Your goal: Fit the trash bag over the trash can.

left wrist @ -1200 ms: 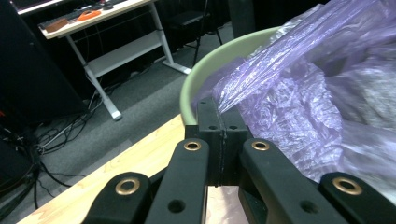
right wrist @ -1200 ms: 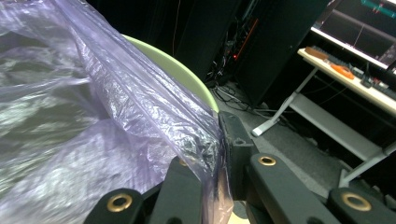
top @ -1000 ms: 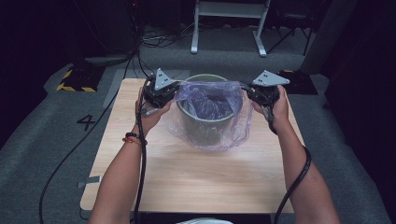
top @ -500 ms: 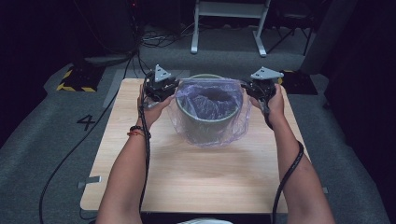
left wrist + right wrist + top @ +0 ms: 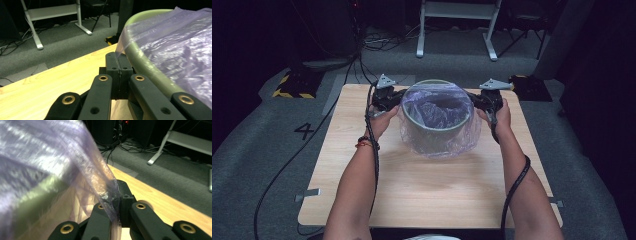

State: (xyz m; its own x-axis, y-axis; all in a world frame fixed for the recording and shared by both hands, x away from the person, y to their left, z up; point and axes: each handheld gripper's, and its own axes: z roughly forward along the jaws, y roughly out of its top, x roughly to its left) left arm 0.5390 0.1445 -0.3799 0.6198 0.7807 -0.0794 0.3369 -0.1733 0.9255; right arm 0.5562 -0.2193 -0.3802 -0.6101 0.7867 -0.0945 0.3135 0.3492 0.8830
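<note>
With both hands at the green bin, I have the left gripper and right gripper clamped tight on the purple bag's opposite edges.

— What colour is the thin see-through plastic bag?
— Pale violet, glossy, crinkled with white glints. It lines a round plastic bin of dull sage green.
— And the tongs?
— Both matt black with brass-coloured rivets: the left tongs and the right tongs.
— The rectangular wooden worktop?
— Light wood grain. At ten o'clock, a yellow-and-black striped block on grey carpet.
</note>
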